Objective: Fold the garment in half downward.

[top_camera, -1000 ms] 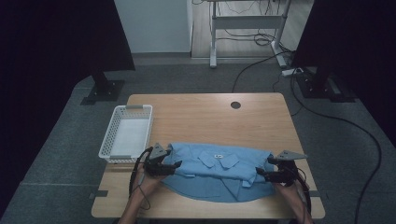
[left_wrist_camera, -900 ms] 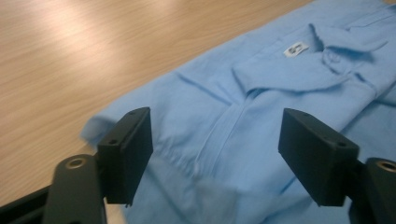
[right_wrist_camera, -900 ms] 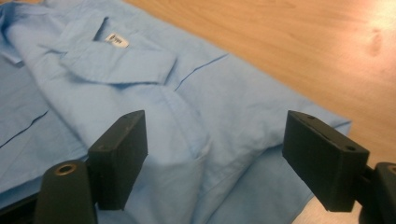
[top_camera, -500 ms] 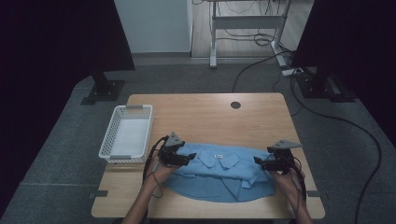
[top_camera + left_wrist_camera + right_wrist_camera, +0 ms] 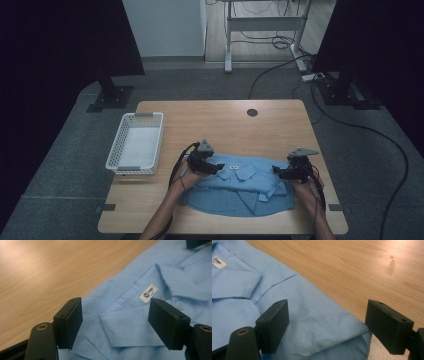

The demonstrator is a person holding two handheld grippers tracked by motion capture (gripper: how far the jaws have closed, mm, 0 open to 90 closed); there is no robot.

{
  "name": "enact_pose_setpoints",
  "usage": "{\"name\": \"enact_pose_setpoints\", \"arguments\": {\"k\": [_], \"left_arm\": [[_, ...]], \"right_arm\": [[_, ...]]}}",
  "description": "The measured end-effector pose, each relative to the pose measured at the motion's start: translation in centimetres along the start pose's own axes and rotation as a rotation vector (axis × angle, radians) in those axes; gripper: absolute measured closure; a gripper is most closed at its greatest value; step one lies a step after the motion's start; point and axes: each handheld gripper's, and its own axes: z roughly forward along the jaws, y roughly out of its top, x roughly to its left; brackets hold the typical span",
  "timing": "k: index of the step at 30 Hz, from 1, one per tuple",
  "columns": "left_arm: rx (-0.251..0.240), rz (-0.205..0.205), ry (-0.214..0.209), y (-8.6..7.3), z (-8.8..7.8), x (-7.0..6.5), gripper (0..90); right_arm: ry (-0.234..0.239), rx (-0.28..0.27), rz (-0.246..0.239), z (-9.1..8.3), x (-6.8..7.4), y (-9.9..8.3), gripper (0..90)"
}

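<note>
A light blue shirt (image 5: pixel 240 187) lies on the wooden table (image 5: pixel 225 120) near its front edge, collar up, with a white label (image 5: pixel 148 293) at the neck. My left gripper (image 5: pixel 220 167) hovers open over the shirt's left shoulder by the collar. In the left gripper view, the left gripper (image 5: pixel 116 312) has cloth (image 5: pixel 130 290) below its parted jaws, not pinched. My right gripper (image 5: pixel 276 171) stands open at the shirt's right edge. Its jaws have just been opening. In the right gripper view, the right gripper (image 5: pixel 327 312) has the shirt (image 5: pixel 242 282) lying beneath it, untouched by the pads.
A white mesh basket (image 5: pixel 136 142) sits at the table's left edge. A round cable hole (image 5: pixel 252 112) lies at the far middle of the tabletop. Bare wood stretches behind the shirt. Cables and stands occupy the dark floor beyond.
Both hands have moved inward toward the shirt's middle, the left one farther. The shirt's spread looks narrower at both sides than a second ago.
</note>
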Motion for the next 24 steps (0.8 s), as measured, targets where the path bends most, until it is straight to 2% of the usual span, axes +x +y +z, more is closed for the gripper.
{"name": "enact_pose_setpoints", "arguments": {"k": [3, 6, 10, 13, 15, 18, 21, 23, 24], "left_arm": [[0.042, 0.006, 0.013, -0.4, 0.9, 0.2, 27.8], [0.067, 0.007, 0.003, -0.7, 1.4, 0.1, 31.1], [0.092, 0.047, 0.002, -0.8, 1.6, -0.3, 36.0], [0.105, 0.066, -0.008, -0.7, 1.5, -0.8, 46.1], [0.113, 0.059, -0.008, -0.6, 1.4, -1.0, 52.5], [0.12, 0.07, -0.014, -0.5, 1.4, -1.4, 66.3], [0.125, 0.123, 0.025, -0.2, 1.1, -2.1, 81.5], [0.12, 0.153, 0.049, 0.1, 0.8, -2.7, 84.7], [0.106, 0.154, 0.053, 0.3, 0.5, -2.9, 85.1]], "right_arm": [[-0.005, 0.005, 0.006, 0.4, -0.2, -0.1, 17.6], [-0.009, 0.017, 0.006, 0.7, -0.3, -0.2, 16.6], [-0.008, 0.024, 0.012, 1.1, -0.5, -0.5, 14.7], [-0.013, 0.026, 0.002, 1.1, -0.4, -0.6, 14.5], [-0.013, 0.013, -0.003, 1.1, -0.4, -0.7, 14.4], [-0.017, 0.013, -0.001, 1.1, -0.4, -0.7, 14.4], [-0.021, 0.014, 0.001, 1.1, -0.3, -0.7, 14.4], [-0.021, 0.013, 0.001, 1.1, -0.3, -0.7, 14.5], [-0.021, 0.013, 0.002, 1.1, -0.3, -0.7, 14.5]]}}
